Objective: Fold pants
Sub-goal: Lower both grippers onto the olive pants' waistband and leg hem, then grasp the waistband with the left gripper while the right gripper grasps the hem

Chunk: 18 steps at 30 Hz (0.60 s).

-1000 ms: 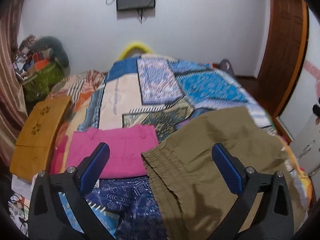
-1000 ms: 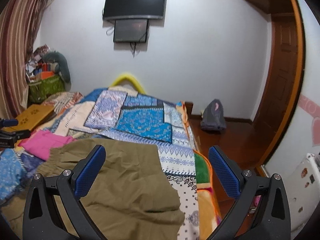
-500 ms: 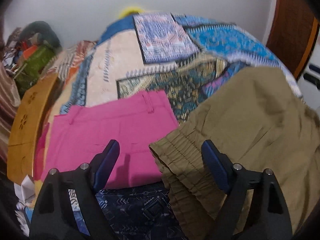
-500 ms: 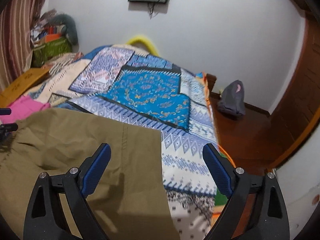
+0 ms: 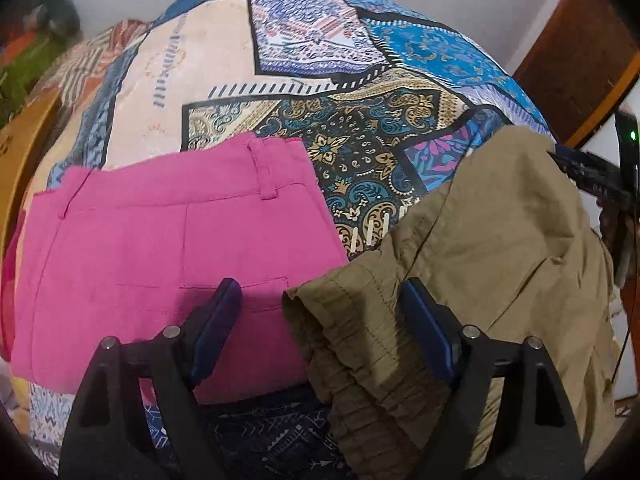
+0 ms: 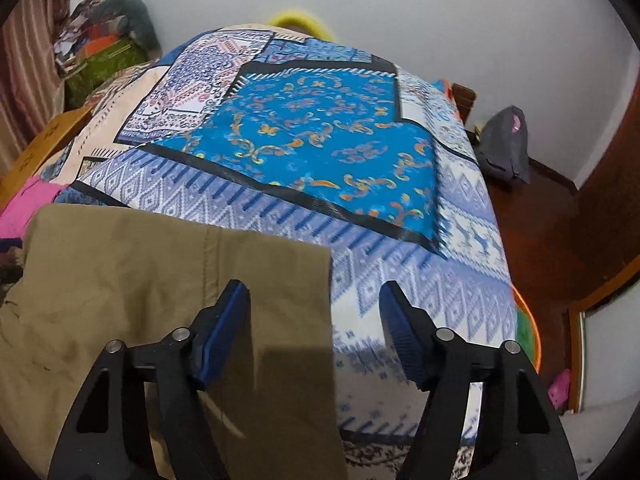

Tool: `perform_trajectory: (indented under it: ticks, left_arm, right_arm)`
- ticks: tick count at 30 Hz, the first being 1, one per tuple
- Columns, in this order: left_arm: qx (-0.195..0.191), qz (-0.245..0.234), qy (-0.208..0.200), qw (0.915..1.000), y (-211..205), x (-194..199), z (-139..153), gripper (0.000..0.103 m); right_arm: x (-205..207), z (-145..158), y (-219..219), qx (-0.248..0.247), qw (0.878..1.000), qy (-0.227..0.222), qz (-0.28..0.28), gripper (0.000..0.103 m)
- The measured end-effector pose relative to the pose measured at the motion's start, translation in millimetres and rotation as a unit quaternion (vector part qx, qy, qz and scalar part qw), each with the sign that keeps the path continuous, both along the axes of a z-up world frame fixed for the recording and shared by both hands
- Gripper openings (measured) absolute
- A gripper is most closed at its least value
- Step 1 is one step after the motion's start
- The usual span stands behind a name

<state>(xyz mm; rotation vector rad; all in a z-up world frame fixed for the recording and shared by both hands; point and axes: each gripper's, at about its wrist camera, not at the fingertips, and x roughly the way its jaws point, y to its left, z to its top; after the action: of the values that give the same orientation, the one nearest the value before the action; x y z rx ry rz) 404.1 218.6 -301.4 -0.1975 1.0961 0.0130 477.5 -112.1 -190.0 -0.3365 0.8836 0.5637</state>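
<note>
1. The olive pants [image 5: 492,248] are laid flat on the patchwork bedspread [image 5: 360,128]; in the left wrist view they are seen from about 3 o'clock to 6 o'clock, with the gathered elastic waistband [image 5: 340,328] at about 5 o'clock; no fold can be seen in them yet, so the folding is judged as only about to begin.
2. A pair of pink pants [image 5: 160,248] is lying already folded at 9 o'clock of the same view, just beside the olive waistband; this part of the work is judged as done.
3. The left gripper [image 5: 320,324] is not clenched; its jaws are closing, and the corner of the waistband is found between them, but the pads are not yet pressed on the cloth.
4. The right gripper [image 6: 314,320] is likewise released and closing; the hem edge of the olive leg [image 6: 280,280] is between its jaws at about 6 o'clock of the right wrist view; nothing is grasped yet.
5. What is left, as judged: both ends are to be pinched, one end is to be carried over the other, and the cloth is to be smoothed.
</note>
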Motion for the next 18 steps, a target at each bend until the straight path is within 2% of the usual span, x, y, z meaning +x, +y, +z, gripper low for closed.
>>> perform_trajectory:
  ticks: [1, 3, 4, 7, 8, 10, 11, 12, 15, 18]
  left_arm:
    - [0.005, -0.005, -0.003, 1.0000, -4, -1, 1, 0.076]
    - [0.001, -0.013, -0.007, 0.9999, -9, -1, 3, 0.057]
    - [0.003, -0.012, -0.007, 0.9999, -13, -1, 5, 0.055]
    - [0.030, -0.012, -0.010, 0.9994, -21, -1, 8, 0.051]
    - [0.041, -0.015, -0.012, 0.9990, -23, -2, 10, 0.048]
    - [0.050, -0.017, -0.016, 0.9985, -22, -4, 15, 0.043]
    - [0.051, -0.015, -0.017, 0.9984, -22, -5, 18, 0.039]
    - [0.056, -0.012, -0.021, 0.9982, -21, -6, 21, 0.025]
    - [0.063, -0.015, -0.025, 0.9976, -22, -11, 31, 0.012]
    - [0.089, -0.024, -0.035, 0.9952, -26, -14, 43, 0.011]
  right_arm:
    - [0, 0, 0, 0.003, 1.000, 0.004, 0.002, 0.061]
    - [1, -1, -1, 0.021, 0.999, 0.024, 0.006, 0.049]
    - [1, -1, -2, 0.030, 0.999, 0.032, 0.007, 0.040]
    - [-3, -1, 2, 0.032, 0.999, 0.030, 0.003, 0.028]
    - [-3, -1, 4, 0.028, 0.999, 0.027, 0.003, 0.020]
    - [-7, 1, 6, 0.032, 0.999, 0.022, -0.003, 0.013]
    - [-9, 2, 7, 0.031, 0.999, 0.017, -0.005, 0.012]
    - [-11, 4, 7, 0.030, 0.999, 0.012, -0.005, 0.012]
    - [-16, 13, 7, 0.031, 0.999, -0.006, -0.009, 0.011]
    - [-17, 30, 3, 0.048, 0.999, -0.016, -0.020, 0.011]
